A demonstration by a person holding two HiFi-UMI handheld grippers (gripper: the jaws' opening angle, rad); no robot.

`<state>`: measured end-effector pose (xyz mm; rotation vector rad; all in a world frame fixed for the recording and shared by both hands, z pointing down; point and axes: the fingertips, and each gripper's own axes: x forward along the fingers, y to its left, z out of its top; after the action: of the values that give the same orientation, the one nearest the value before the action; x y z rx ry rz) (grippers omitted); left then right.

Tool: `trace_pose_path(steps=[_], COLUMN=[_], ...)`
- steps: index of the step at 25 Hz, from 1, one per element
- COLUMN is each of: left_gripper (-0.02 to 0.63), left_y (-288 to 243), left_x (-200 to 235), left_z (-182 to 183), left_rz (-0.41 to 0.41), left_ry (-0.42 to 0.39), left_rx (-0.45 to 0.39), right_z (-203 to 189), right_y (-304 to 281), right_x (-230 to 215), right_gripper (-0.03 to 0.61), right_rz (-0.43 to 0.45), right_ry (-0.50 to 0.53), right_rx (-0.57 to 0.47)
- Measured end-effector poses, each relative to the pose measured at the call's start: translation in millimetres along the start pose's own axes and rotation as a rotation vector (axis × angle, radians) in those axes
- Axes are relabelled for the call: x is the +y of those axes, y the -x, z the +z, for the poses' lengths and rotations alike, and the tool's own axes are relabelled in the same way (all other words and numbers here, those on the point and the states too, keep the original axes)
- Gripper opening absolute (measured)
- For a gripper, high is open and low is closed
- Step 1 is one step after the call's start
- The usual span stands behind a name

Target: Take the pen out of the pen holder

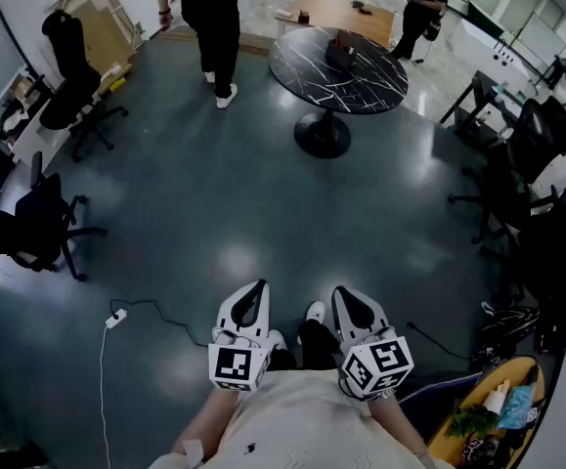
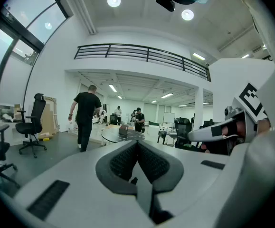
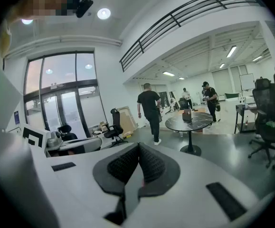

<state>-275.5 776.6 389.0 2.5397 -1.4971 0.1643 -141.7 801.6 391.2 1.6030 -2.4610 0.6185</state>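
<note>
A dark pen holder (image 1: 341, 52) stands on a round black marble table (image 1: 361, 91) far across the room; no pen can be made out in it. Both grippers hang close to my body, far from the table. My left gripper (image 1: 254, 292) is shut and holds nothing, its pads meeting at the tip in the left gripper view (image 2: 137, 144). My right gripper (image 1: 347, 297) is shut too and holds nothing, as the right gripper view (image 3: 138, 148) shows. The pen holder (image 2: 123, 130) is small in the left gripper view, and the right gripper view shows the pen holder (image 3: 187, 115) on the table (image 3: 194, 123).
A person in black (image 1: 214, 22) walks just left of the table, and another person (image 1: 419, 13) stands beyond it. Office chairs (image 1: 72, 86) line the left side and desks with chairs (image 1: 517, 154) the right. A white cable (image 1: 116, 318) lies on the grey floor.
</note>
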Motion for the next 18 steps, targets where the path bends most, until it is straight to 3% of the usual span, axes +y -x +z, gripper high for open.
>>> trace_pose_path(steps=[7, 18], left_gripper=[0.012, 0.012], left_y=[-25, -117], left_x=[0, 30], left_z=[5, -3], left_rz=[-0.025, 0.016], left_ry=[-0.018, -0.007], left_rx=[-0.010, 0.056], right_z=[14, 30], right_y=[-23, -107], right_x=[-26, -74], right_gripper=[0.015, 0.015], right_rz=[-0.029, 0.033], right_ry=[-0.023, -0.039], right_rx=[-0.023, 0.030])
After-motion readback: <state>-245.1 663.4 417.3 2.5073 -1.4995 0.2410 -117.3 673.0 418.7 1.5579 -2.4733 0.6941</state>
